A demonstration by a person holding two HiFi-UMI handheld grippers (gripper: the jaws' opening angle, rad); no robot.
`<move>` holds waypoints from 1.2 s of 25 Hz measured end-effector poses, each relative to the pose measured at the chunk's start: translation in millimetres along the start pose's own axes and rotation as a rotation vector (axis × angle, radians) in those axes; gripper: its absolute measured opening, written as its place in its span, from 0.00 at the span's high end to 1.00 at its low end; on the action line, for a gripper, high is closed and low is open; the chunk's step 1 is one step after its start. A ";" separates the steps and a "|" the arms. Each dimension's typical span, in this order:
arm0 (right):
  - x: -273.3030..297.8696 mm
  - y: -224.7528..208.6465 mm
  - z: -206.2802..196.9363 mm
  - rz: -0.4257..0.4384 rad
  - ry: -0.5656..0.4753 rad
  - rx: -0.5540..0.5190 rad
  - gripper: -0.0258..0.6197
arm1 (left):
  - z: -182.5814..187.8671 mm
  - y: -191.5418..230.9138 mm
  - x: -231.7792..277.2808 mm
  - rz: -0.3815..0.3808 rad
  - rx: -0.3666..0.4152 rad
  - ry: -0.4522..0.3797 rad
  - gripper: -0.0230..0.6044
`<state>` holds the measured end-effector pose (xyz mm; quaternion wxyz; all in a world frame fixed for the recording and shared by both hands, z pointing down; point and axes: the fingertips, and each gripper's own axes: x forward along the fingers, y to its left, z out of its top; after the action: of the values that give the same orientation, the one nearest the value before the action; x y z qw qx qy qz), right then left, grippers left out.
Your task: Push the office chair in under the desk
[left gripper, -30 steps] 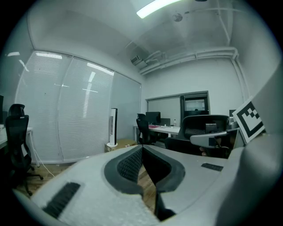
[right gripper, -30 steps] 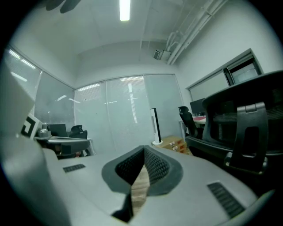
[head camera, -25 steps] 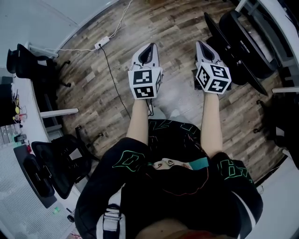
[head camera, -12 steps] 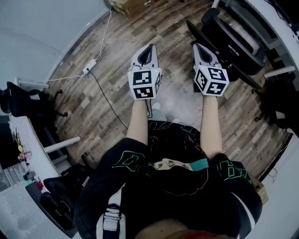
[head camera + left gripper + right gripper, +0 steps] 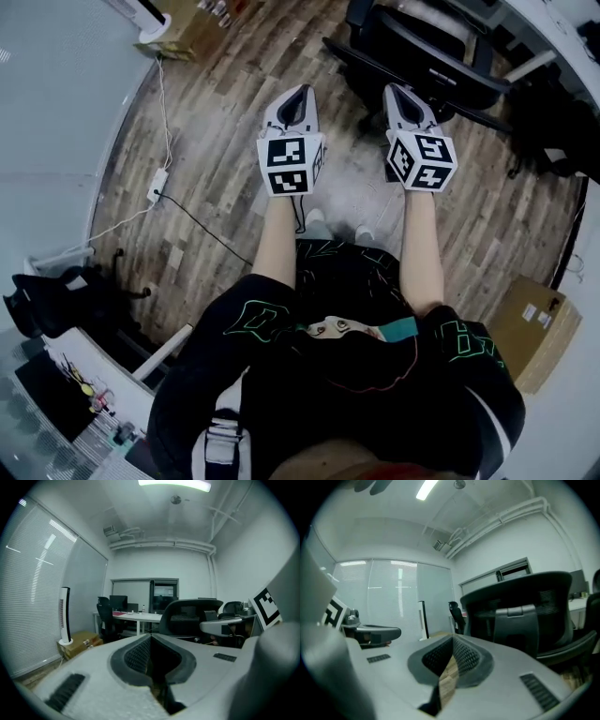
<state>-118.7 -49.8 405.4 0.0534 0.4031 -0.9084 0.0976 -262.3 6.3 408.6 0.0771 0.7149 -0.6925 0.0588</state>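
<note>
Left gripper (image 5: 298, 96): jaws shut, pads together, nothing held. Right gripper (image 5: 401, 92): same, jaws closed and empty; only a sliver of floor shows through the slit in its own view.

Both grippers are side by side at upper centre of the head view, tips toward the top of the frame.

Position of office chair (image 5: 427, 61): upper right of the head view, just beyond the right gripper's tip, black backrest turned toward the grippers. No contact visible. In the right gripper view the backrest fills the right half of the frame, near the jaws but apart from them.

Position of desk (image 5: 553, 23): white top in the far upper right corner, behind the chair. Cannot tell how far the seat sits under it.

Other items: cardboard box (image 5: 534, 333) at lower right edge; power strip (image 5: 157, 184) with its cable on the wood floor (image 5: 216, 141), left side.
</note>
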 end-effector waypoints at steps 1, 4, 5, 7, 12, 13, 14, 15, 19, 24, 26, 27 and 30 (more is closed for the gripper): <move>-3.2 -7.0 -0.9 -0.032 -0.001 0.007 0.95 | -0.9 -5.7 7.0 -0.032 0.006 0.006 0.95; -17.4 -29.5 -6.1 -0.130 0.001 0.034 0.95 | -6.1 -29.3 24.9 -0.138 0.031 0.027 0.95; -22.5 -36.1 -9.0 -0.162 0.005 0.041 0.95 | -8.6 -37.6 30.1 -0.173 0.041 0.038 0.95; -33.9 -48.1 -17.5 -0.224 0.019 0.048 0.95 | -13.4 -53.7 39.8 -0.238 0.065 0.061 0.95; -68.3 -81.3 -31.5 -0.354 0.055 0.055 0.95 | -11.5 -94.0 61.8 -0.354 0.147 0.067 0.95; -76.6 -90.4 -30.7 -0.379 0.057 0.052 0.95 | -10.0 -104.6 65.3 -0.376 0.173 0.064 0.95; -84.4 -99.8 -29.2 -0.402 0.059 0.045 0.95 | -9.1 -115.1 68.6 -0.395 0.201 0.063 0.95; -91.3 -108.9 -27.3 -0.422 0.062 0.037 0.95 | -9.2 -124.7 71.8 -0.411 0.228 0.063 0.95; -111.6 -141.3 -17.4 -0.492 0.063 -0.003 0.95 | -3.3 -145.9 82.1 -0.424 0.304 0.043 0.95; -118.2 -173.0 -9.3 -0.512 0.088 -0.069 0.95 | -11.2 -154.0 101.4 -0.401 0.391 0.073 0.95; -112.6 -179.1 -9.2 -0.485 0.126 -0.110 0.95 | -20.5 -155.8 105.6 -0.404 0.436 0.101 0.95; -108.2 -180.6 -9.6 -0.463 0.148 -0.131 0.94 | -24.2 -157.9 107.1 -0.419 0.462 0.114 0.93; -94.6 -181.3 -14.3 -0.387 0.224 -0.194 0.86 | -32.8 -163.3 113.1 -0.464 0.544 0.159 0.84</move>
<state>79.5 -97.2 427.1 0.2100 0.5491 -0.8079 0.0419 -94.6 -93.7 457.7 -0.0513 0.8405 -0.4627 0.2772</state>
